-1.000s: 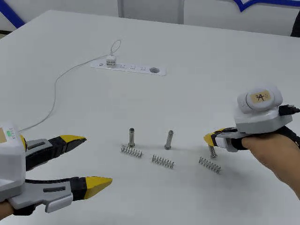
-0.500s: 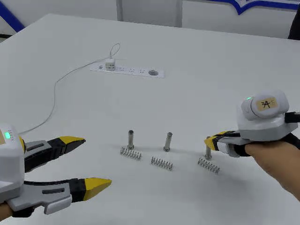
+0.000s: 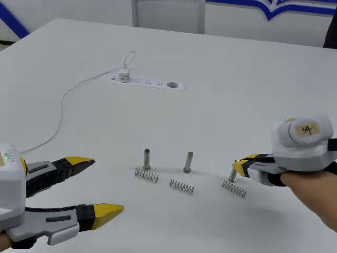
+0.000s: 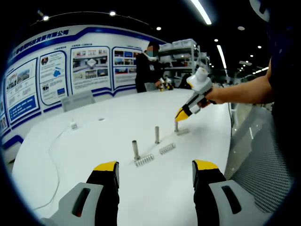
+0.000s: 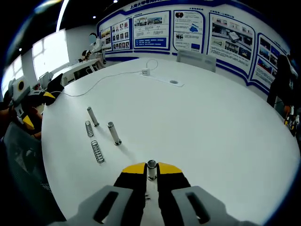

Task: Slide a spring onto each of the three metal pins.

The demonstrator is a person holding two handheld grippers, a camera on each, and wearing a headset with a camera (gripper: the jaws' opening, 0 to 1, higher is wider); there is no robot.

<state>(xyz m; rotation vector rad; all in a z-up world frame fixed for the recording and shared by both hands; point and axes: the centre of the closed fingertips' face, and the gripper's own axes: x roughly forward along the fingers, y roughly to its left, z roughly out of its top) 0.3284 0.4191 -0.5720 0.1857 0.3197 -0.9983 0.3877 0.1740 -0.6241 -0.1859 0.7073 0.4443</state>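
Your right hand had dropped and drawn a little toward you since the earlier frame, and the pin at its tips had shifted slightly with it. Everything else had kept its place on the white table [image 3: 221, 105].

At the left, your left gripper [image 3: 102, 185] hung above the bench with its jaws spread wide and nothing between them, well apart from the work.

Next came the left pin [image 3: 147, 158], upright, with the left spring [image 3: 147, 175] lying on its side just in front of it. The middle pin [image 3: 188, 161] stood likewise, with the middle spring [image 3: 181, 186] just before it. The right pin [image 3: 232, 175] leaned a little, and the right spring [image 3: 234, 188] lay at its foot. Your right gripper [image 3: 239, 166] had its jaws drawn narrow and pinched on that pin's head, as the right gripper view showed.

That made three pins and three springs, and no spring was on a pin yet.

The springs looked light and made of thin wire. They would likely roll, squash or flick away under a hard squeeze. You would do best to take one gently across the coils near one end, leaving the other end open for the pin.

The pins looked stiff, smooth and slippery, and they stood on small feet, so a sideways nudge could topple them.
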